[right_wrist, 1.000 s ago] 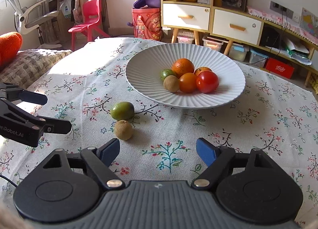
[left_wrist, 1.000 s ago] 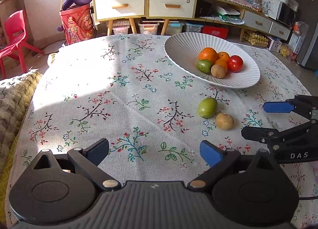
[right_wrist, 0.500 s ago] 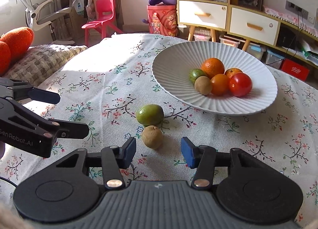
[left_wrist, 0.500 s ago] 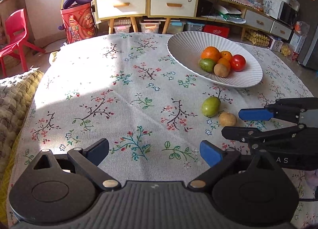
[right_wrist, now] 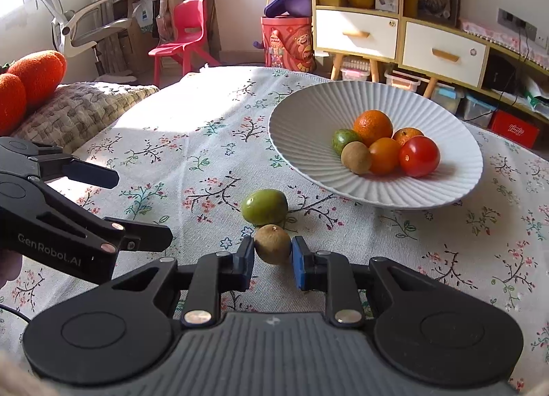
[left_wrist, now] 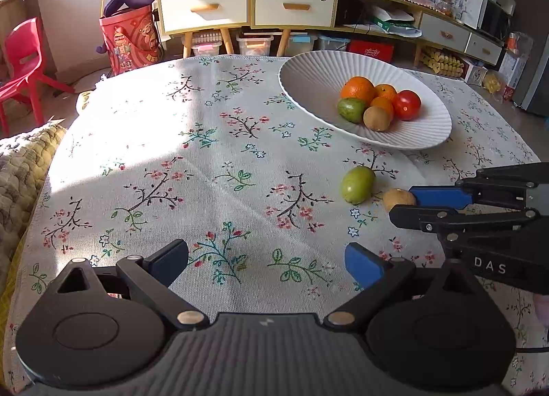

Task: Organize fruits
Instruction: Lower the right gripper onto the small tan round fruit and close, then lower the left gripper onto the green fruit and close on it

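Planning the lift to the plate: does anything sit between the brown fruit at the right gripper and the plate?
Yes. The green fruit lies on the cloth just beyond the brown fruit, toward the plate. Lifting the brown fruit clear of it should avoid a knock.

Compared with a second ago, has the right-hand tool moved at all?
Yes. The right gripper has pushed forward toward the white plate, and its jaws now sit either side of the brown fruit.

You're in a family living room: a cream 2-drawer wooden sideboard (left_wrist: 247,8), a red plastic child's chair (right_wrist: 183,37) and a floral cloth-covered table (left_wrist: 206,162).
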